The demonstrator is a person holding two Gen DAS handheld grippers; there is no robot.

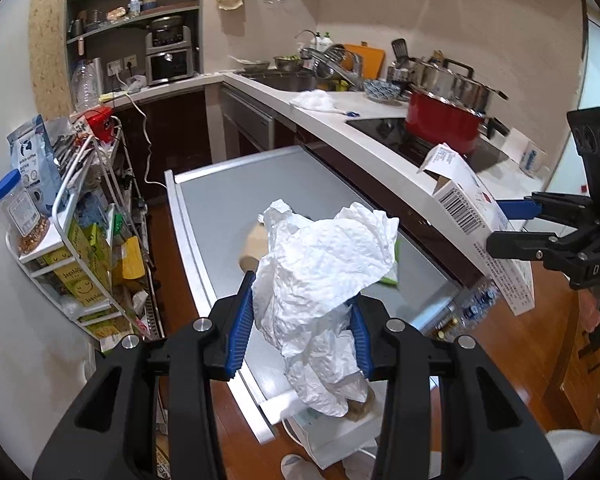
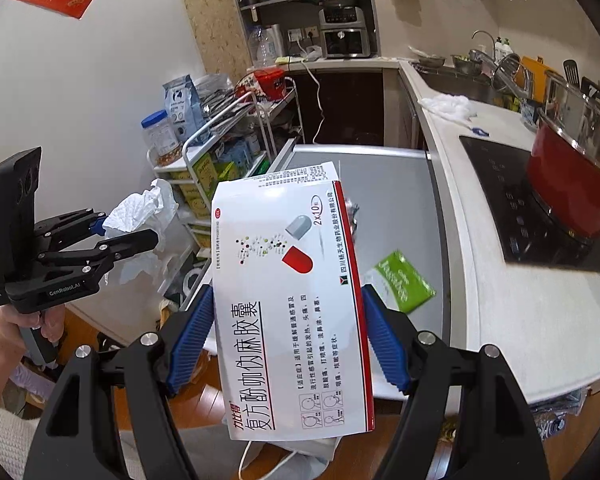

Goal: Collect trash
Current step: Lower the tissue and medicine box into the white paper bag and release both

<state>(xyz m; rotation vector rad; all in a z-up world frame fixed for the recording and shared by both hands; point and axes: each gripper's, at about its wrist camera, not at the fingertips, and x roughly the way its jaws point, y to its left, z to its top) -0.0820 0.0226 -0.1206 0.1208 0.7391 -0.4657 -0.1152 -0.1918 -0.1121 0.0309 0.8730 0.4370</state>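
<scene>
My left gripper (image 1: 300, 312) is shut on a crumpled white paper towel (image 1: 324, 272) and holds it above a grey metal surface (image 1: 228, 200). My right gripper (image 2: 288, 320) is shut on a white medicine box (image 2: 292, 304) with red trim, held above the same surface (image 2: 396, 184). The box also shows at the right of the left wrist view (image 1: 476, 216), and the towel at the left of the right wrist view (image 2: 140, 208). A green and white packet (image 2: 404, 280) and a brown paper piece (image 1: 256, 244) lie on the grey surface.
A white rack (image 1: 72, 216) with jars and boxes stands at the left. The white counter (image 1: 340, 120) holds a red pot (image 1: 444, 120), a black cooktop (image 2: 508, 200), a sink (image 1: 284, 80) and another white wad (image 1: 316, 100). Crushed plastic bottles (image 1: 476, 300) lie on the wooden floor.
</scene>
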